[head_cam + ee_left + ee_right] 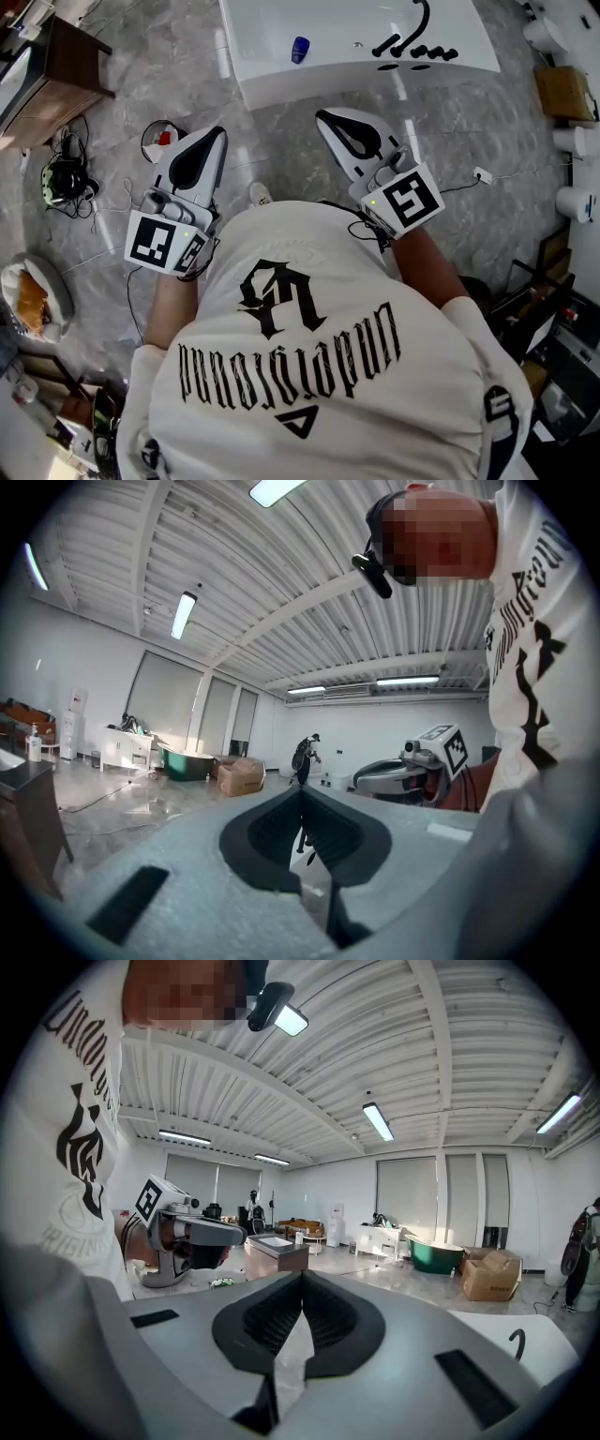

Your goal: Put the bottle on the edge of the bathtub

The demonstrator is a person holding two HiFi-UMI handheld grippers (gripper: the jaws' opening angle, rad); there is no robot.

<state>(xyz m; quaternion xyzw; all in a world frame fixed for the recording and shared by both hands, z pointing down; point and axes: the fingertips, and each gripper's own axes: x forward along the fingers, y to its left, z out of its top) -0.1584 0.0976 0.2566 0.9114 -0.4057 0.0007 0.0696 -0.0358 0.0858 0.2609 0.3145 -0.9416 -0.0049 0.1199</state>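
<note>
On the bathtub's [281, 82] near rim stands the blue bottle [299, 49], upright as far as the head view shows, with nothing touching it. It is on the same white ledge as the black faucet [412, 42] and well apart from it, toward the tub's left end.

Short of the tub, over the grey marble floor [281, 155], both grippers point toward it. The left gripper [221, 132] is opposite the tub's left corner. Its jaws are pressed together with nothing between them, as its own view shows. The right gripper [322, 115] is nearer the tub's front wall, below the stretch between bottle and faucet. Its jaws are likewise closed and empty. Neither gripper is near the bottle.

Behind them, farther from the tub, the person's white printed shirt [319, 356] fills the lower part of the head view.

Left of the tub, a dark wooden tabletop [66, 75] is partly in view, with a tangle of cables [64, 173] on the floor beside it. A cardboard box [562, 89] lies past the tub's right end.
</note>
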